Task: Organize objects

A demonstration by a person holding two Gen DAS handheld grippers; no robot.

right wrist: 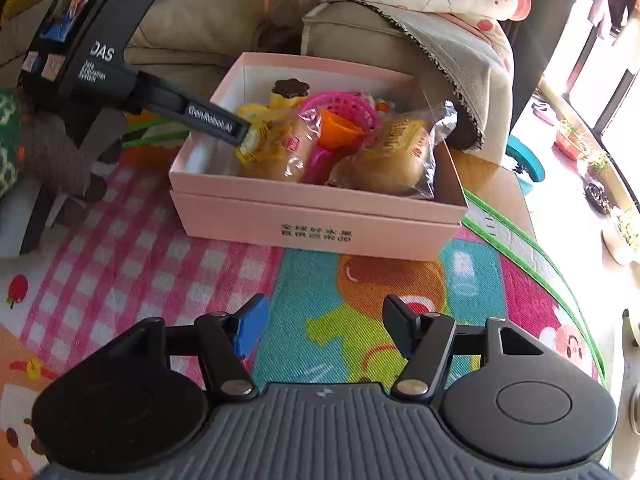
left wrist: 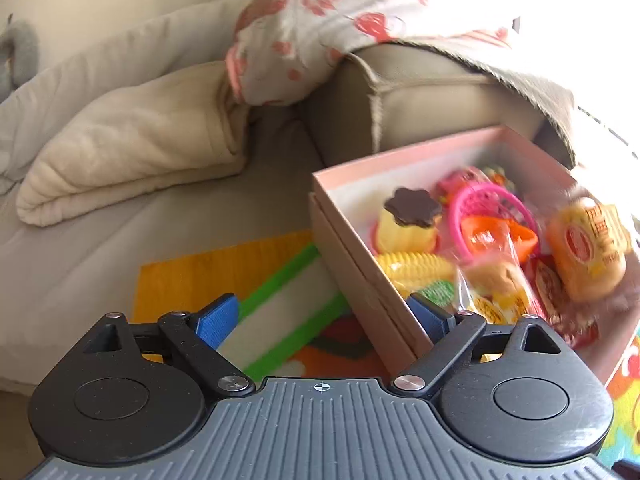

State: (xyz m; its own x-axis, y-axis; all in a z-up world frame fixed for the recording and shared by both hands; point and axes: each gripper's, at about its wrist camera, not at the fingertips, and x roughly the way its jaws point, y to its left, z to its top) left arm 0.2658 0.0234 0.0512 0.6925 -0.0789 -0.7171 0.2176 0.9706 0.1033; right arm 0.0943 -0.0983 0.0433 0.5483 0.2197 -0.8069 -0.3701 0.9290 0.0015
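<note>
An open pink cardboard box (right wrist: 320, 216) sits at centre frame on a colourful play mat (right wrist: 360, 280), crammed with toy food. The left gripper (left wrist: 326, 314) gapes wide, empty; the right gripper (right wrist: 324, 328) stands half open, empty.

You have an open pink box (right wrist: 320, 216) on the mat, crammed with a pudding toy (left wrist: 410, 220), corn (left wrist: 416, 266), pink basket (right wrist: 344, 106) and wrapped buns (right wrist: 384, 160).

box (right wrist: 320, 216) crammed, mat (right wrist: 320, 280) in front bare
</note>
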